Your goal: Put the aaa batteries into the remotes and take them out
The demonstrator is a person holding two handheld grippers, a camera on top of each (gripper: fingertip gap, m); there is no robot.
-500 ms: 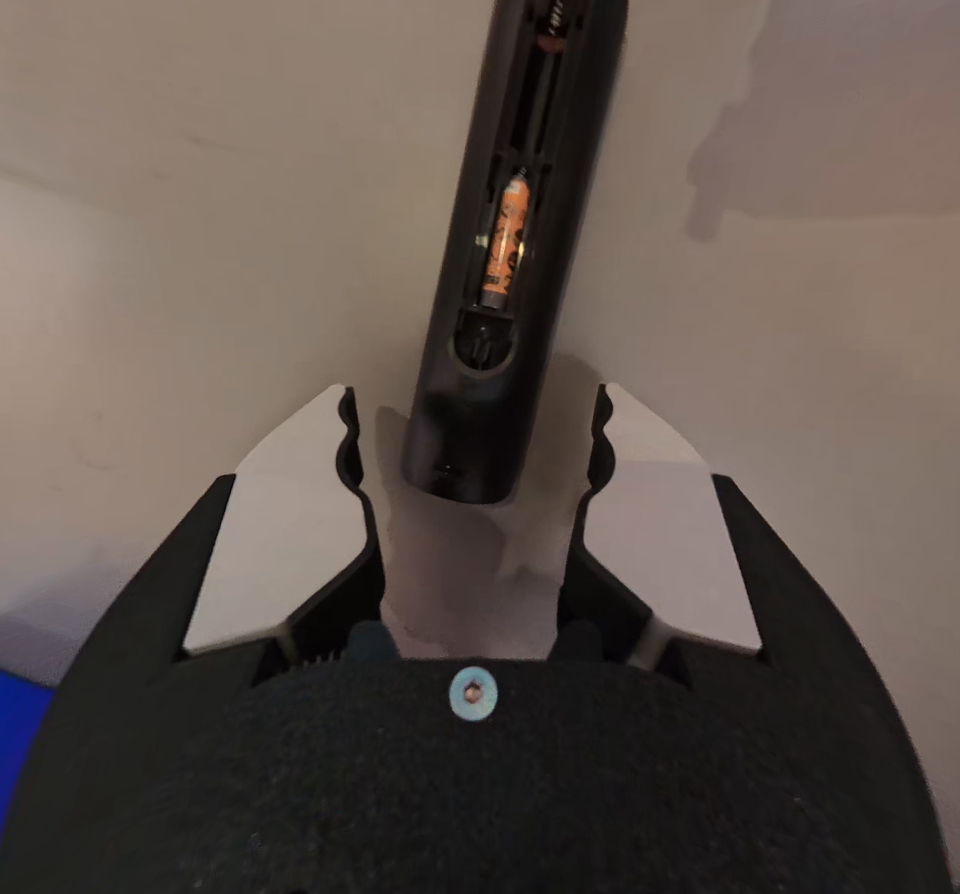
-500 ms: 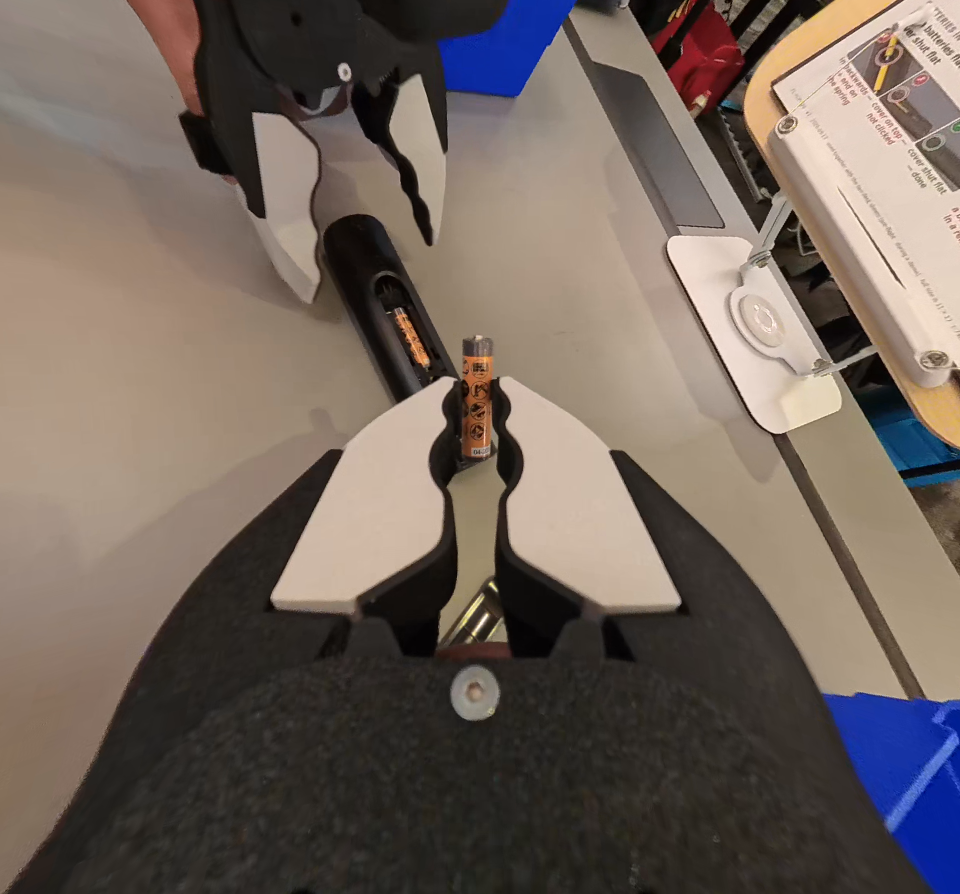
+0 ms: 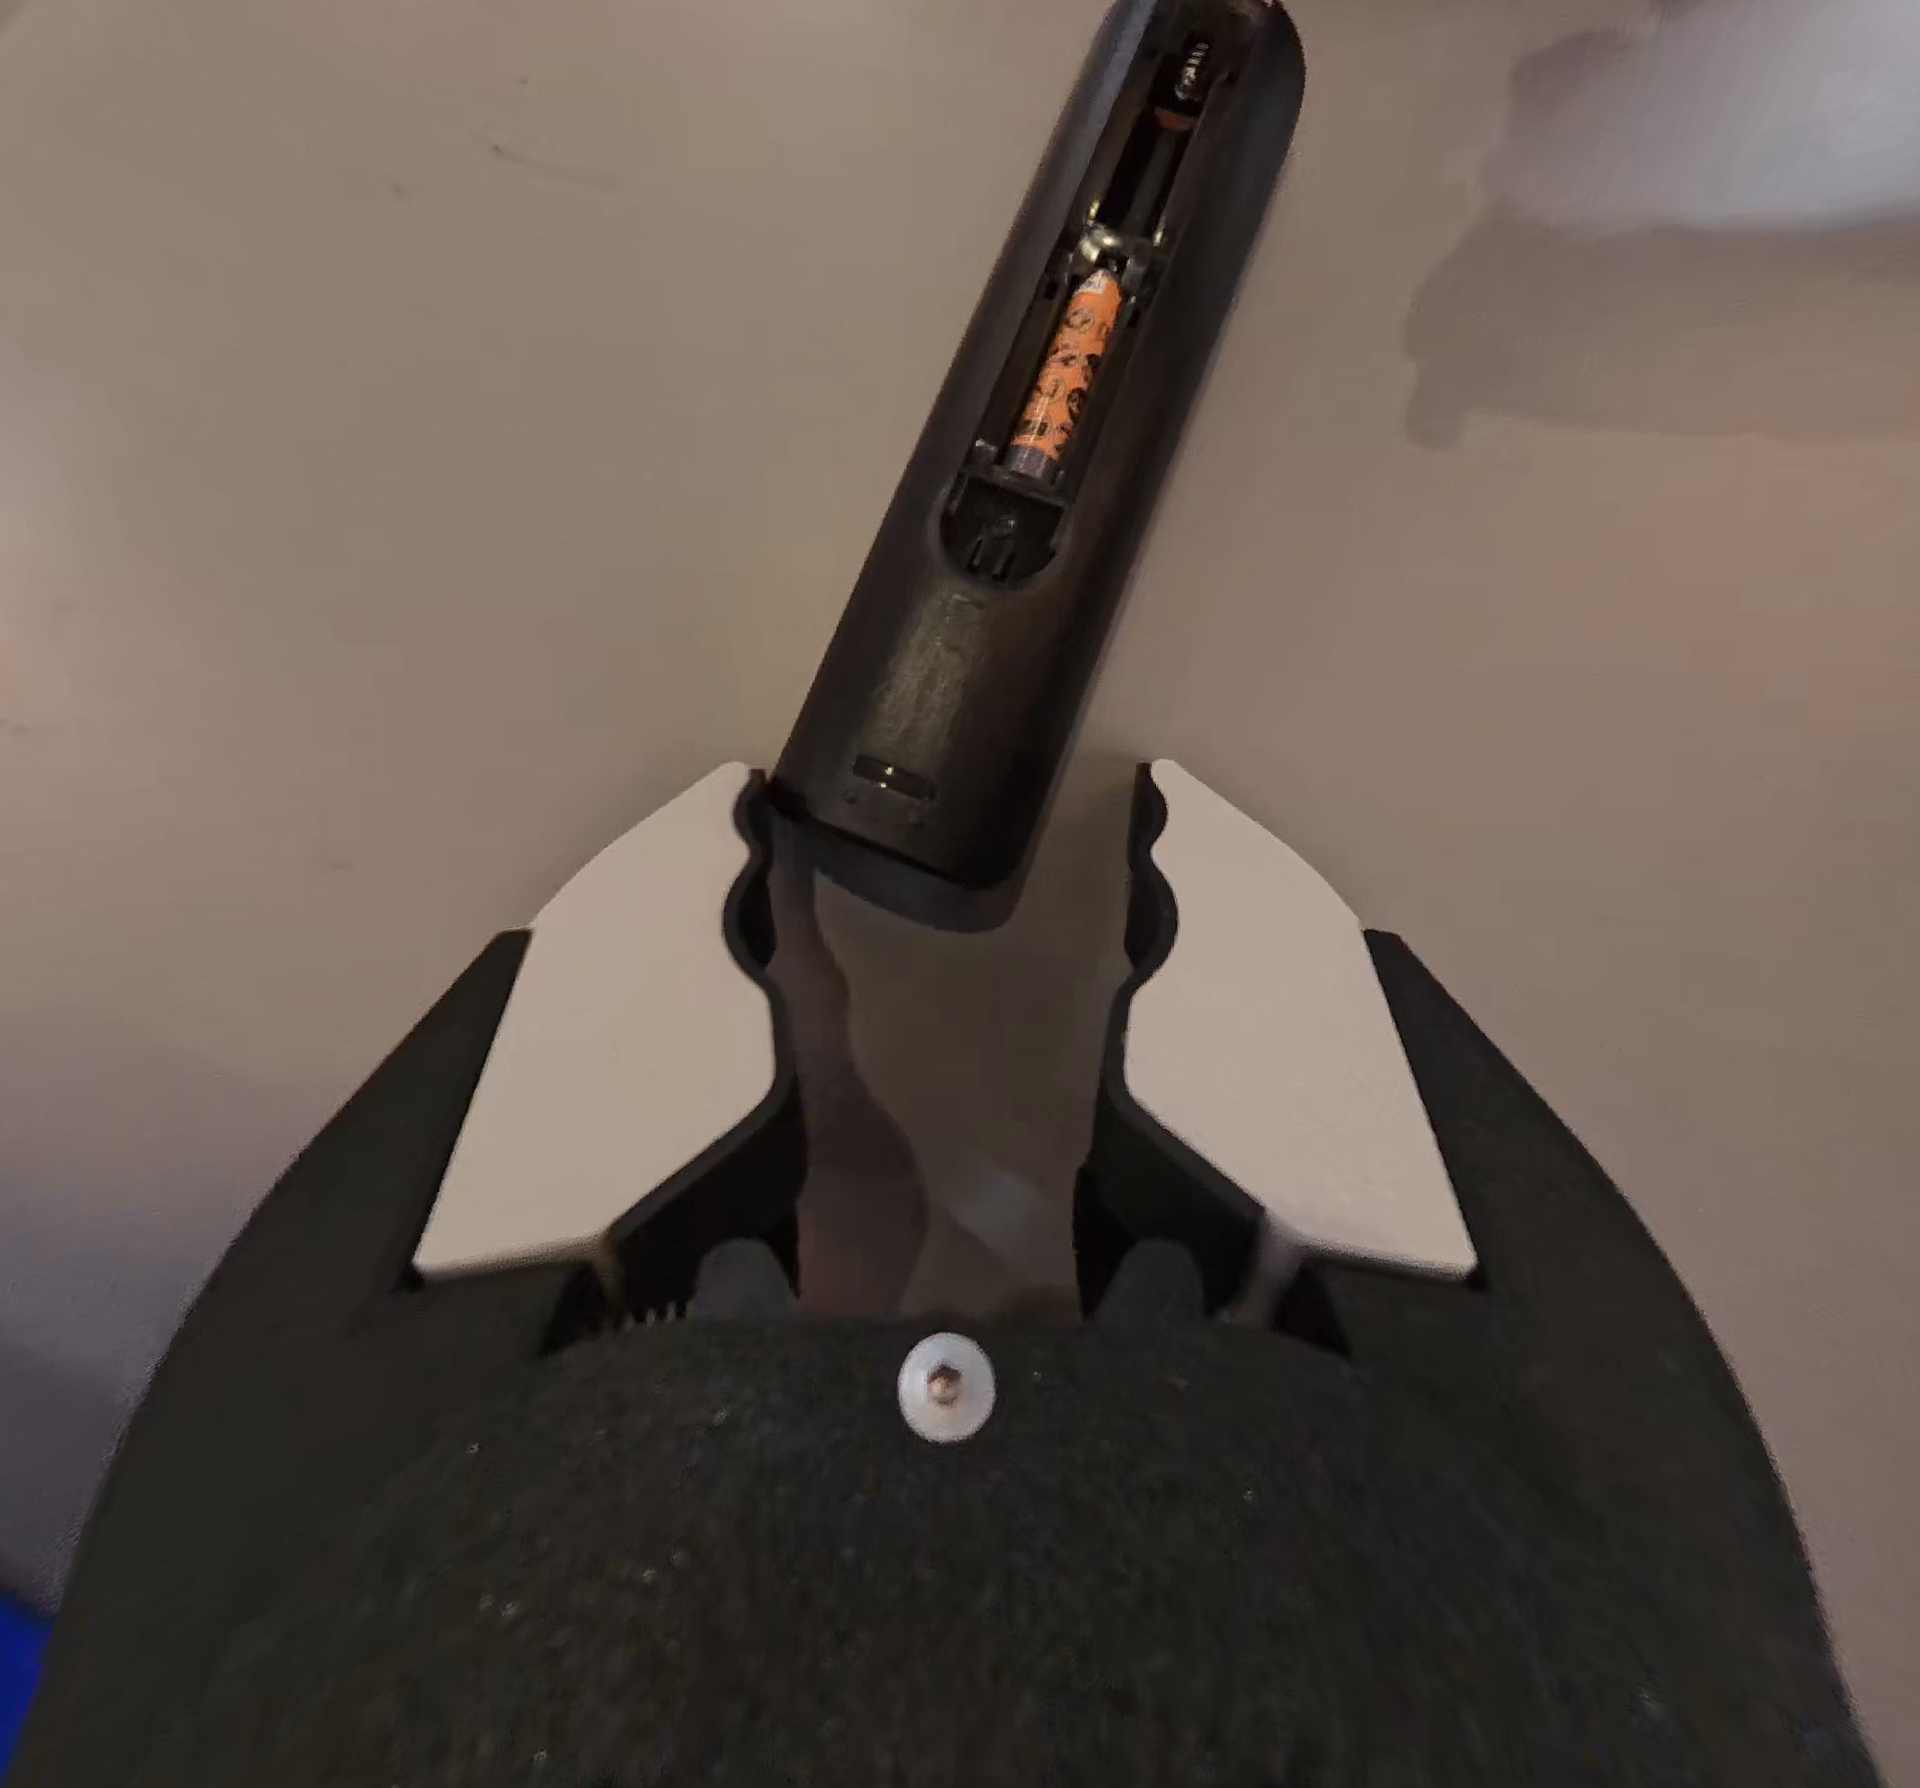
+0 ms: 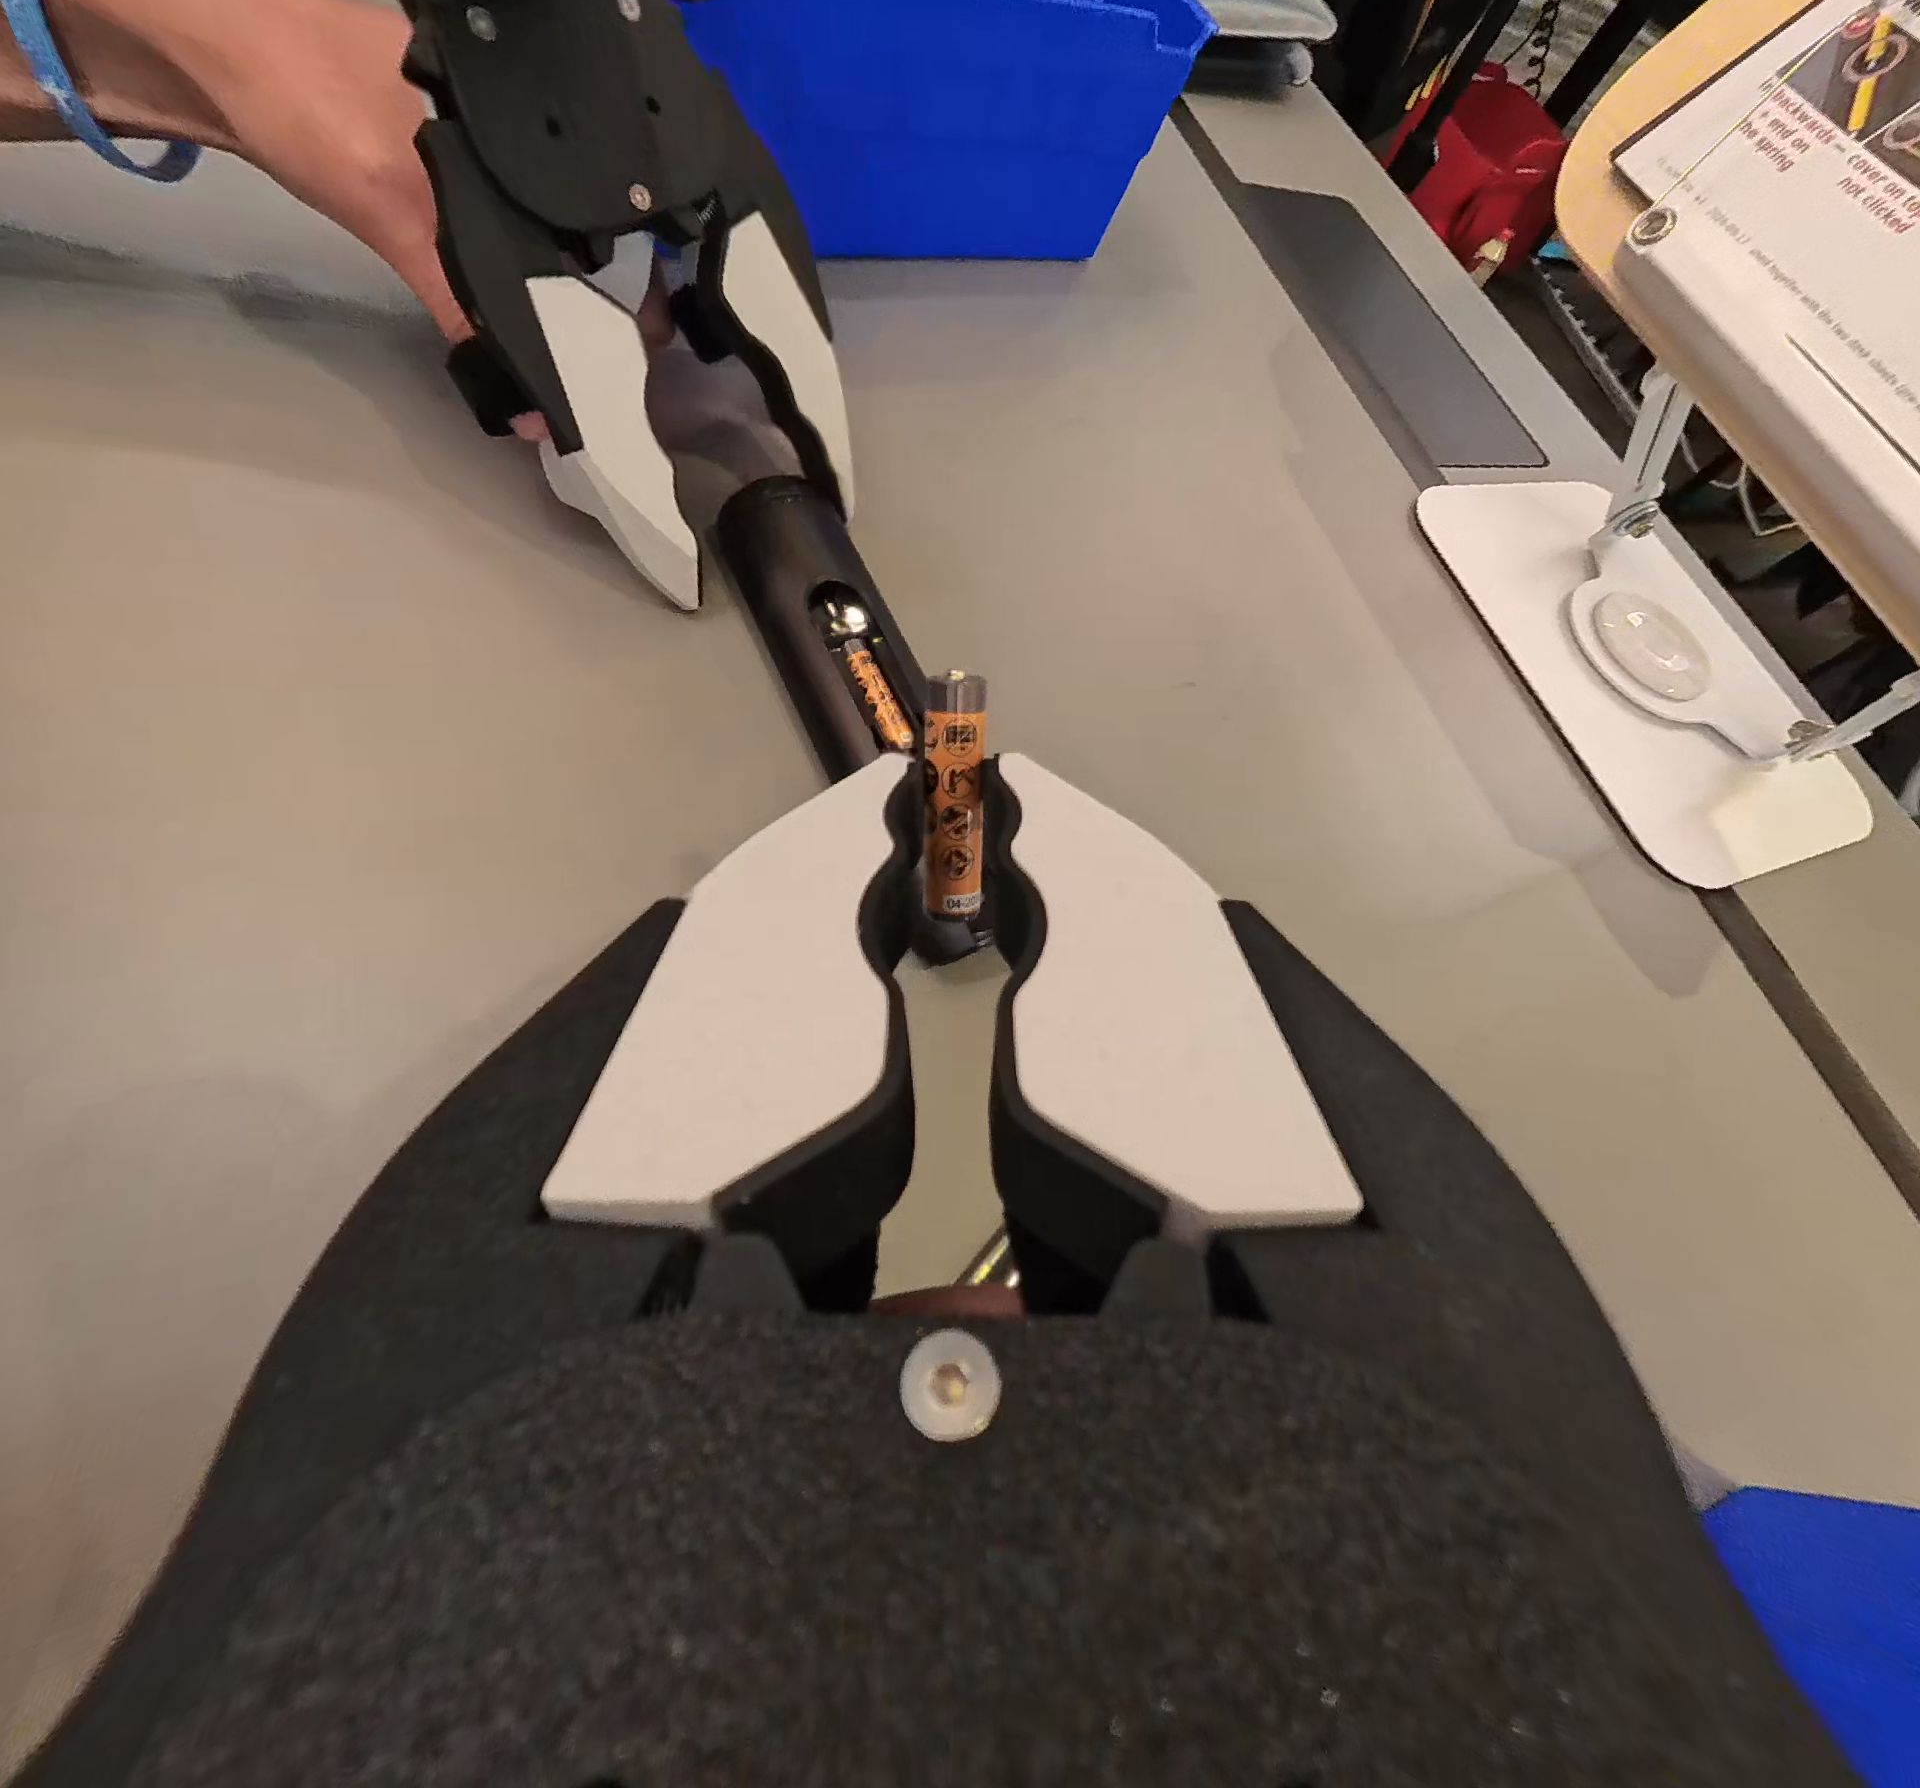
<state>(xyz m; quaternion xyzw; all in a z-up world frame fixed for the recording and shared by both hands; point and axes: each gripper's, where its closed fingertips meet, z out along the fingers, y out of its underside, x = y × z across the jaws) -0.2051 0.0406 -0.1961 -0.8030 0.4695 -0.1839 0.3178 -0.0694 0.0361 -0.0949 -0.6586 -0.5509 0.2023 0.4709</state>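
The right gripper [image 4: 951,803] clamps one AAA battery [image 4: 953,803] upright, ready for insertion. The left gripper [image 3: 951,788], jaws wide, straddles the near end of the remote [image 3: 1039,450], presumably to steady it; a second battery [image 3: 1065,377] sits in the open bay.

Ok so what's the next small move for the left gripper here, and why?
Probably close the left gripper on the remote's near end to steady it: its jaws straddle that end, open, while the right gripper holds a second AAA battery above the empty slot.

The right gripper [image 4: 953,793] hides the remote's [image 4: 805,595] near end.
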